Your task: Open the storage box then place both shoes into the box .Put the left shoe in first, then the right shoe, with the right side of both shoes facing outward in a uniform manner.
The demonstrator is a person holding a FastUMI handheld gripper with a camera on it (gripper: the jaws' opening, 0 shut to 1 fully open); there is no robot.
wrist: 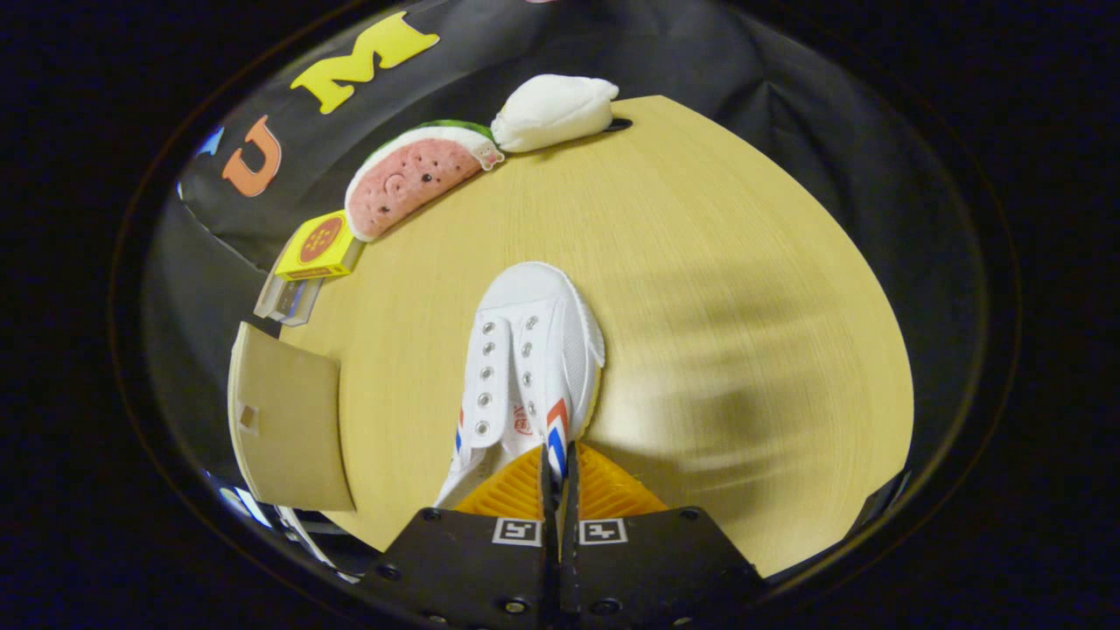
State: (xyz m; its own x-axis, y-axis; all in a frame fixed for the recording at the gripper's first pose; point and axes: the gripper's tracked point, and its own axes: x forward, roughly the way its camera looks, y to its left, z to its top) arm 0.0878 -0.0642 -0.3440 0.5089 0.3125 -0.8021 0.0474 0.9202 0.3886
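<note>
1. Gripper view: the claw [557, 464] is sitting with its two fingers drawn nearly together, only a thin slit showing between them, and they are pinching the rim of the white shoe [529, 367] at its heel end.
2. The shoe is stretching away from the fingers with its toe pointing ahead, toward the far side of the bench [717, 289]. Its metal eyelets are running in two rows along the top, and red and blue stripes are showing on its side right by the fingertips.
3. Whether the shoe is resting on the wooden bench or being held just above it, I cannot tell; a soft shadow is lying on the wood to the right of the shoe.
4. Beyond the shoe, at the far edge of the bench, a white stuffed pouch-like thing [553, 112] is lying, and just beside it a plush watermelon slice [411, 179] is lying with its pink face turned up.
5. Next to the slice, a small yellow box [319, 247] is sitting on a clear stand at the bench edge.
6. To the left of the fingers, a flat brown cardboard panel [289, 420] is lying over the bench edge, well apart from the shoe.
</note>
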